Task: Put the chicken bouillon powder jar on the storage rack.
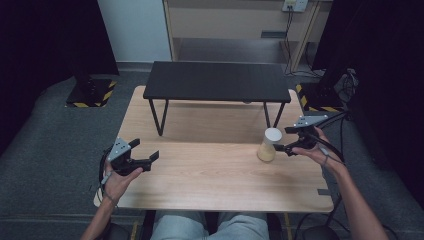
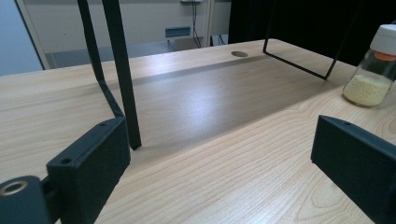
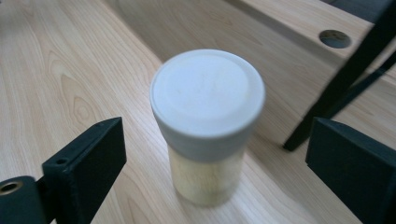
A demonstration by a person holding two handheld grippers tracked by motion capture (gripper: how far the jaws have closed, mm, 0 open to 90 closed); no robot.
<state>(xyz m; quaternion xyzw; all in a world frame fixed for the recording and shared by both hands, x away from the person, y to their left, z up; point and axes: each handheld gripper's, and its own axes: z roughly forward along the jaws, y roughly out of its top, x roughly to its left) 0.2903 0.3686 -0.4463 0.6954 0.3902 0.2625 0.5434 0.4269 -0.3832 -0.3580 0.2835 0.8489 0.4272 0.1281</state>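
Note:
A glass jar (image 1: 268, 146) with a white lid and yellowish powder stands upright on the wooden table (image 1: 210, 175), right of centre. My right gripper (image 1: 281, 139) is open just to the jar's right, its jaws pointing at it. In the right gripper view the jar (image 3: 208, 121) stands between the spread jaws of the right gripper (image 3: 219, 149), slightly ahead of them and untouched. My left gripper (image 1: 146, 149) hovers open at the table's left with nothing in it. In the left gripper view the left gripper (image 2: 224, 163) faces bare wood, with the jar (image 2: 371, 70) far off at the right.
A low black shelf (image 1: 217, 80) on thin metal legs stands across the back of the table, its right legs close behind the jar. One leg (image 2: 119, 70) rises just ahead of the left jaw. A cable hole (image 2: 239, 53) sits under the shelf.

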